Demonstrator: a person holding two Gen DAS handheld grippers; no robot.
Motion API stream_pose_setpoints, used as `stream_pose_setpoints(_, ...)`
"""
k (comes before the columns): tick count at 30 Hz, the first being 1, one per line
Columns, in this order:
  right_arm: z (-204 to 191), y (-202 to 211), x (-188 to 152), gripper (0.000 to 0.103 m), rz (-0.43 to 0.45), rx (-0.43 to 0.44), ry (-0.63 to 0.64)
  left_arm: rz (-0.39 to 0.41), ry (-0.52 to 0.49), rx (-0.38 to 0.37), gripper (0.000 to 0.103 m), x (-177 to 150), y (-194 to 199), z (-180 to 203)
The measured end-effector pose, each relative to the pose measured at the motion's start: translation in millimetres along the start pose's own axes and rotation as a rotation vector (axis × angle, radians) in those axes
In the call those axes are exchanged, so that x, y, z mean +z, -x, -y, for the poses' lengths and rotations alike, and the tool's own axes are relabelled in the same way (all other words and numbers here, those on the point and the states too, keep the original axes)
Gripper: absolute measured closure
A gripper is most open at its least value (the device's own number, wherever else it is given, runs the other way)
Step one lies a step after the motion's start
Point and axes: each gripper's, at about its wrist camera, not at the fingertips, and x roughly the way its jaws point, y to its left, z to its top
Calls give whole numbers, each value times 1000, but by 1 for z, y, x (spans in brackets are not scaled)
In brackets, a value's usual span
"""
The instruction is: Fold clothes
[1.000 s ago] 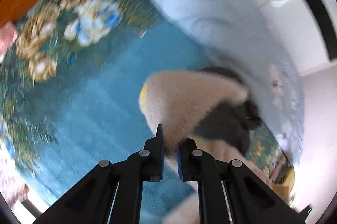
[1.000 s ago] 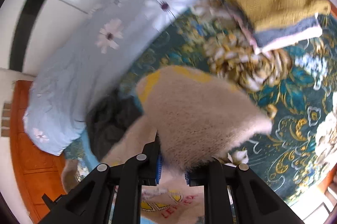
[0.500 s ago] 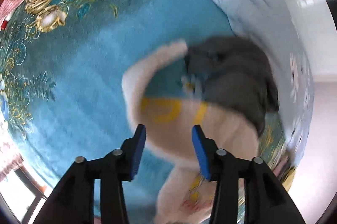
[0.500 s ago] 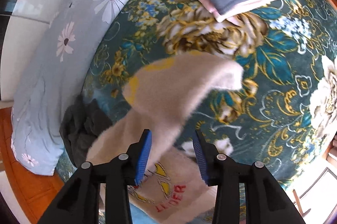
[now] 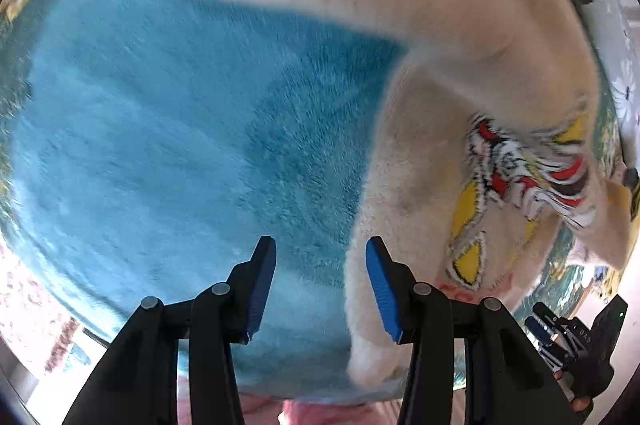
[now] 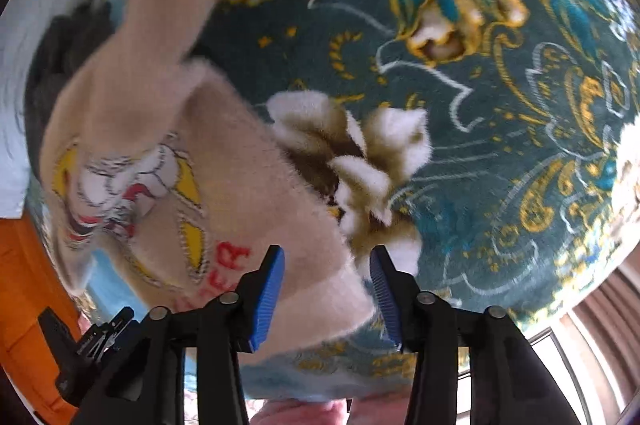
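With both sets of jaws spread wide and nothing between the pads, neither gripper holds cloth right now.

Left gripper [image 5: 321,285]: fingers apart, low over the blanket. Sweater [image 5: 440,153] hem corner sits just beside the right-hand pad at 5 o'clock, not pinched. Body runs up to 1 o'clock, one sleeve sweeps across the top toward 11 o'clock.

Right gripper [image 6: 327,295]: fingers apart, with the sweater's [image 6: 224,161] bottom hem lying under and between them at 6 o'clock. Can't tell if the pads touch it. Cartoon print and red lettering at 8 o'clock, other sleeve going up to 11 o'clock, cuff at 1 o'clock.

Progress, my read: early. Sweater is laid out face up, roughly flat, sleeves splayed, no fold visible. Left to do: sleeves in, body folded, then stack. Both grippers sit at the hem corners, so a hem pinch looks like the next call. Fuzzy knit, likely to drag on the pile blanket.

Dark garment [image 6: 60,49] lies bunched beyond the sweater at 10 o'clock, unfolded.

Surface: plush teal blanket [image 6: 500,153] with gold and white floral print on the right view, plain blue pile on the left. Pale blue bedding [image 6: 16,129] at the far edge, 9 o'clock. Orange wood [image 6: 20,289] at 8 o'clock. Window light and curtain at 4 o'clock.
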Motion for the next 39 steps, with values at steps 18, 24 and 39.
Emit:
stream_pose_setpoints(18,-13,-12,-14,93,-8,85,95,87,-14,-5,103,-9,12,22)
stream_pose_setpoints(24,-12,-12,-55,93,-66,82,181,62,-48,122,103,-30,23,-4)
stream_pose_setpoints(39,16,80,4,49,121,169,79,262,159,-90,103,-31,117,-12)
